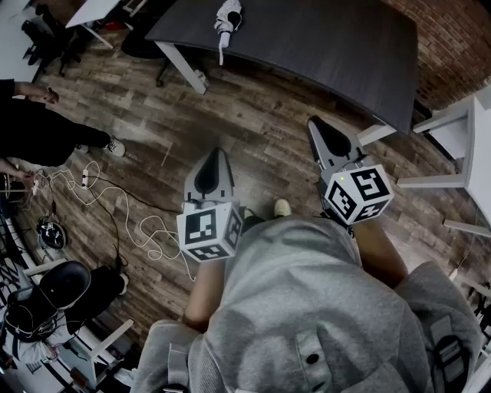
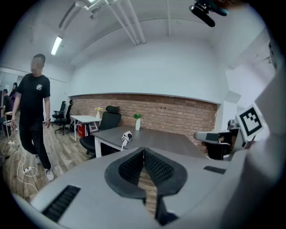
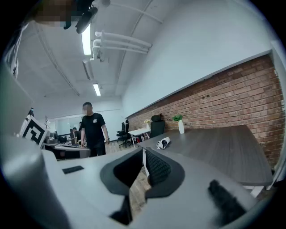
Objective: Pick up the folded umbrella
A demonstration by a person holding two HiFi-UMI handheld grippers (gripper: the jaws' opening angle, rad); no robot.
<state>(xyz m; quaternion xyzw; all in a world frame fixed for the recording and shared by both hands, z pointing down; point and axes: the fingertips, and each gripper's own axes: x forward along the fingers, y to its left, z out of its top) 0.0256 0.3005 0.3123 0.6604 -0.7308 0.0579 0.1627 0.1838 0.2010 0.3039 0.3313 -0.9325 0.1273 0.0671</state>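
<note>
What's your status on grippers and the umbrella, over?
Left gripper shut, empty; right gripper shut, empty. Folded umbrella untouched on dark table, ahead. Only wood floor between.

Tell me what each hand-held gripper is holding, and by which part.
Nothing. The left hand-held gripper and the right hand-held gripper are both shut and empty; the folded umbrella lies untouched on the table ahead.

Place: you're standing in an open-plan office.
Desk: a long dark desk (image 1: pixel 307 38) lies at your 12 o'clock.
Wall: a bare brick wall (image 2: pixel 170 114) runs behind it, toward 1 o'clock.
Seating: a black swivel chair (image 2: pixel 109 120) stands at 11 o'clock, near a white table (image 2: pixel 82 119).
Floor: wood planks (image 1: pixel 253 130), with loose cables (image 1: pixel 115 211) at your 9 o'clock.
Ceiling: strip lights (image 2: pixel 56 44) hang above you.
</note>
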